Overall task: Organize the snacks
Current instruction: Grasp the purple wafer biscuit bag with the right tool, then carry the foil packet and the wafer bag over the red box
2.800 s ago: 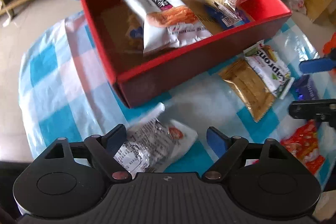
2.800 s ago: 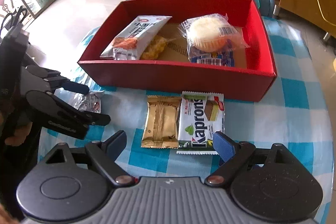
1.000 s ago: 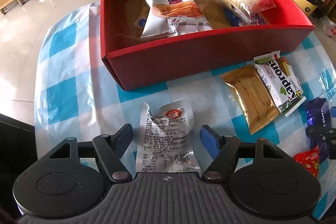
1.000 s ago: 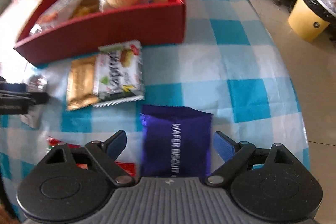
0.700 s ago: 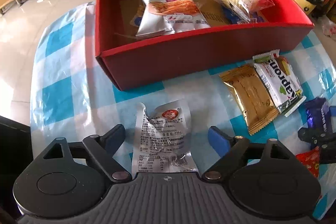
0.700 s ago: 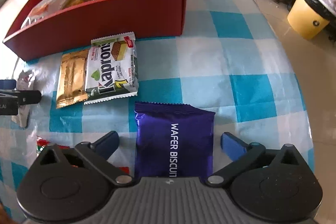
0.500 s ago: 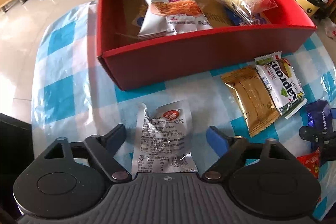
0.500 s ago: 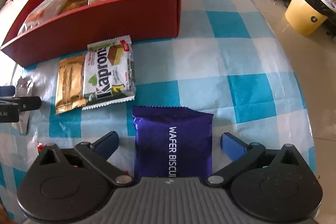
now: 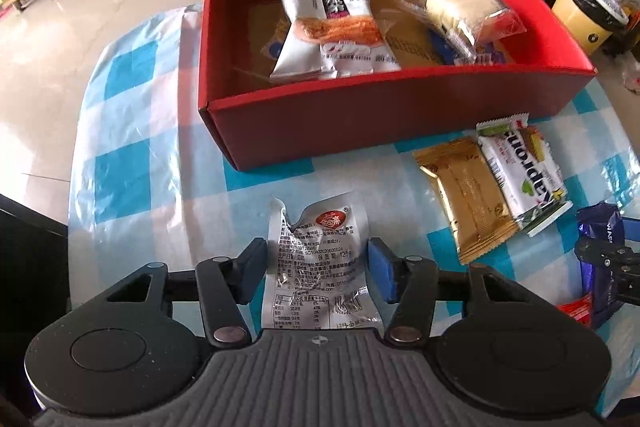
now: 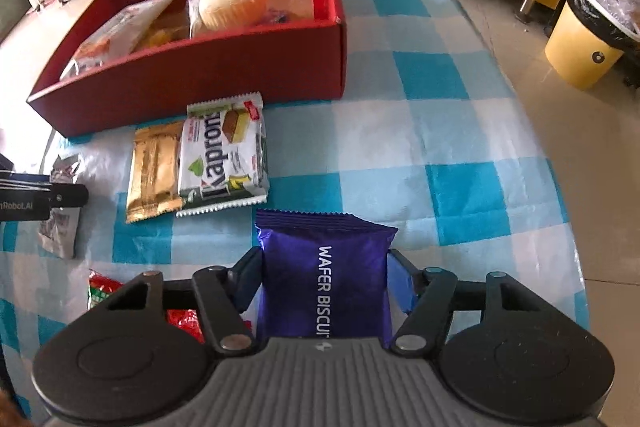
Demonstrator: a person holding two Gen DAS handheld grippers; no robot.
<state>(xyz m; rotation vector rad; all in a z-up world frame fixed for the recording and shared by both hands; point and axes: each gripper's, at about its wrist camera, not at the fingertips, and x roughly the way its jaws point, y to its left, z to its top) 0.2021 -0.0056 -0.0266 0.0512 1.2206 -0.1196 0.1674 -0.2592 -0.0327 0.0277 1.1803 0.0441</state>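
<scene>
A crinkled silver snack packet (image 9: 316, 259) lies flat on the checked tablecloth. My left gripper (image 9: 317, 263) points down over it, jaws closing, both pads touching the packet's side edges. My right gripper (image 10: 324, 267) is closing on a purple wafer biscuit packet (image 10: 324, 283), and its pads squeeze both sides of it. The red box (image 9: 360, 123) stands beyond, holding a white spicy-strip packet (image 9: 332, 27) and a wrapped bun (image 9: 460, 7). From the right wrist view the red box (image 10: 200, 79) is at upper left.
A gold packet (image 10: 154, 171) and a Kaprons wafer packet (image 10: 224, 155) lie side by side in front of the box. A red packet (image 10: 104, 287) lies left of my right gripper. A yellow bin (image 10: 584, 47) stands on the floor past the table's right edge.
Both pairs of jaws have narrowed from wide open onto their packets: the left on the silver one, the right on the purple one. Neither hand has shifted much.
</scene>
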